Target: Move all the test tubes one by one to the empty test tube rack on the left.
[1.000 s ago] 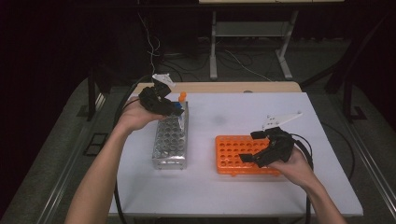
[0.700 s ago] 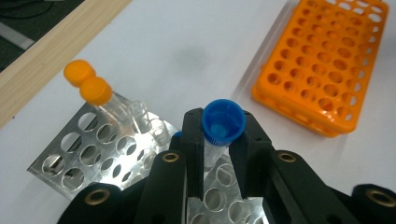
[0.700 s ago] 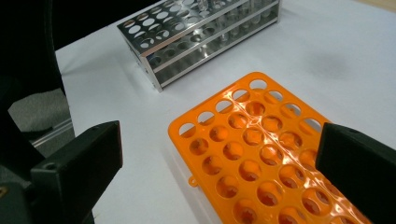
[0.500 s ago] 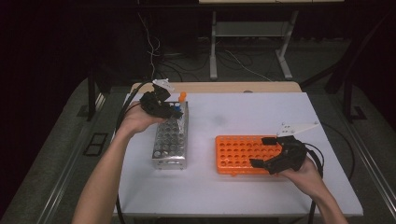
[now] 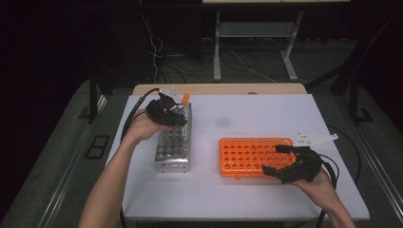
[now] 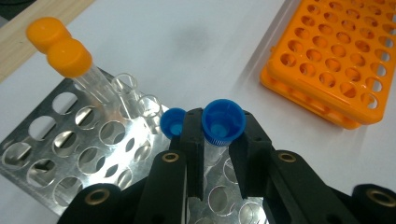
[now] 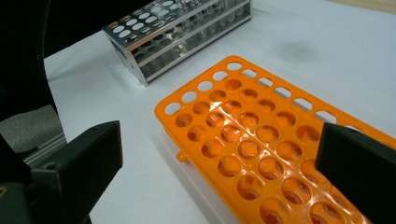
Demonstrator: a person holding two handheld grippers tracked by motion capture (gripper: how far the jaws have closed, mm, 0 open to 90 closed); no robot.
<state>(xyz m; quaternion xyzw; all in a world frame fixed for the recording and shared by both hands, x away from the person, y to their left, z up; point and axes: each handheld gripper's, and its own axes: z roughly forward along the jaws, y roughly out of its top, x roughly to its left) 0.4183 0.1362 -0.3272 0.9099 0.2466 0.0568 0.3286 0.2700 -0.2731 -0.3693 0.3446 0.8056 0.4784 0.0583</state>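
A shiny metal tube rack [image 5: 173, 145] with round holes stands on the white table [image 5: 237, 199], and everything else is placed from it. At the rack's far end the left gripper [image 6: 217, 161] has its black jaws pinched on a clear tube with a blue cap [image 6: 223, 122], held over the rack's holes. A second blue-capped tube [image 6: 172, 123] sits just beside it in the rack, and two orange-capped clear tubes [image 6: 70, 57] stand farther along at the rack's far corner, near some uncapped clear tubes [image 6: 125, 84]. To the right of the metal rack, apart from it, lies an orange plastic rack [image 5: 254, 156] with empty holes. The right gripper [image 5: 280, 161] hovers at that orange rack's near right end, its jaws spread wide around nothing.
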